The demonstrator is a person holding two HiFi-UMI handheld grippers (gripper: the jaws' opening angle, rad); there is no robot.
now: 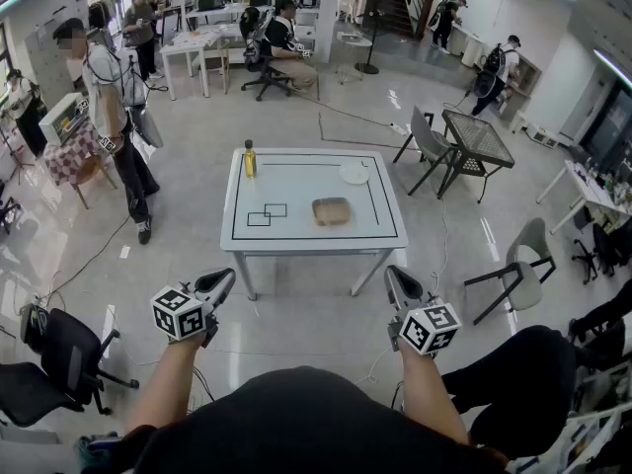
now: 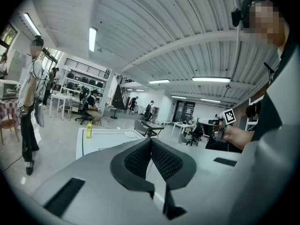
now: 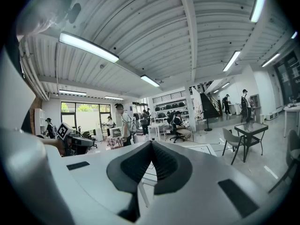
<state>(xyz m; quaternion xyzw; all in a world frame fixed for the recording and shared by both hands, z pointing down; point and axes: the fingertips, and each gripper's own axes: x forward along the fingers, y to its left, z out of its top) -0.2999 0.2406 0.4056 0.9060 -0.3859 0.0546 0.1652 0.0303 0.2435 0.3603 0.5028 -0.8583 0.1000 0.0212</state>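
Observation:
My left gripper [image 1: 223, 282] and right gripper [image 1: 395, 281] hang in the air over the floor, short of a white table [image 1: 296, 233]; both are shut and hold nothing. On the table stand a yellow bottle [image 1: 250, 159] at the far left, a white plate [image 1: 355, 173] at the far right and a brown shallow tray [image 1: 331, 210] near the middle. Two black rectangles [image 1: 267, 214] are drawn on the tabletop. In the left gripper view the jaws [image 2: 151, 142] meet at their tips, with the bottle [image 2: 89, 130] beyond. The right gripper's jaws [image 3: 151, 145] also meet.
A black office chair [image 1: 54, 349] stands at my left and a grey chair [image 1: 513, 265] at my right. A dark mesh table [image 1: 477, 141] and a grey chair [image 1: 428, 141] are behind the white table. A person [image 1: 114, 117] stands to its left; others sit and stand farther off.

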